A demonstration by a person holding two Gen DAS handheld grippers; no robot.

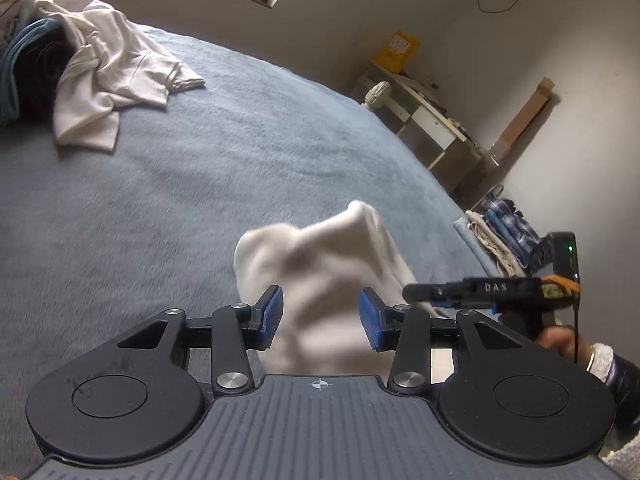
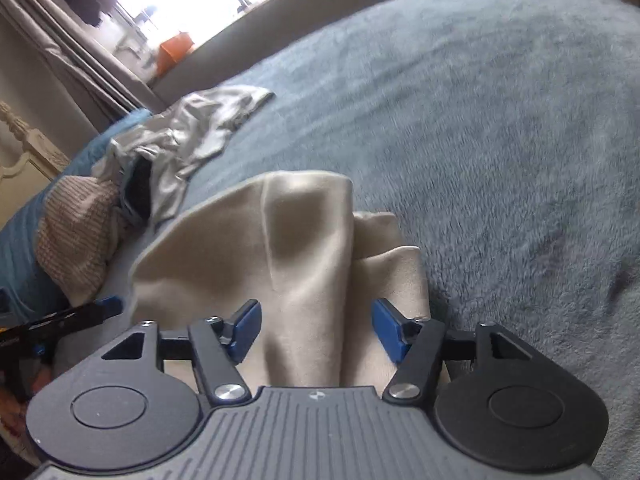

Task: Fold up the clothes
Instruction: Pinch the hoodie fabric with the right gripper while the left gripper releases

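Note:
A cream garment [image 1: 320, 256] is bunched up on the grey-blue bed blanket [image 1: 240, 160]. It rises in a blurred peak between the blue pads [image 1: 272, 316] of my left gripper [image 1: 320, 316], whose jaws stand apart. My right gripper [image 1: 414, 292] reaches in from the right, held by a hand [image 1: 560, 340]. In the right wrist view the same beige garment [image 2: 280, 248] lies in folds between the wide-open pads [image 2: 386, 328] of my right gripper [image 2: 316, 328]. The left gripper's tip [image 2: 108, 304] shows at the left edge.
A heap of pale clothes [image 1: 100, 68] over dark items [image 1: 32, 64] lies at the bed's far left. The heap [image 2: 192, 128] lies near a striped pillow [image 2: 76, 232]. Folded clothes [image 1: 508, 236] are stacked beside the bed, before a low shelf unit [image 1: 432, 120].

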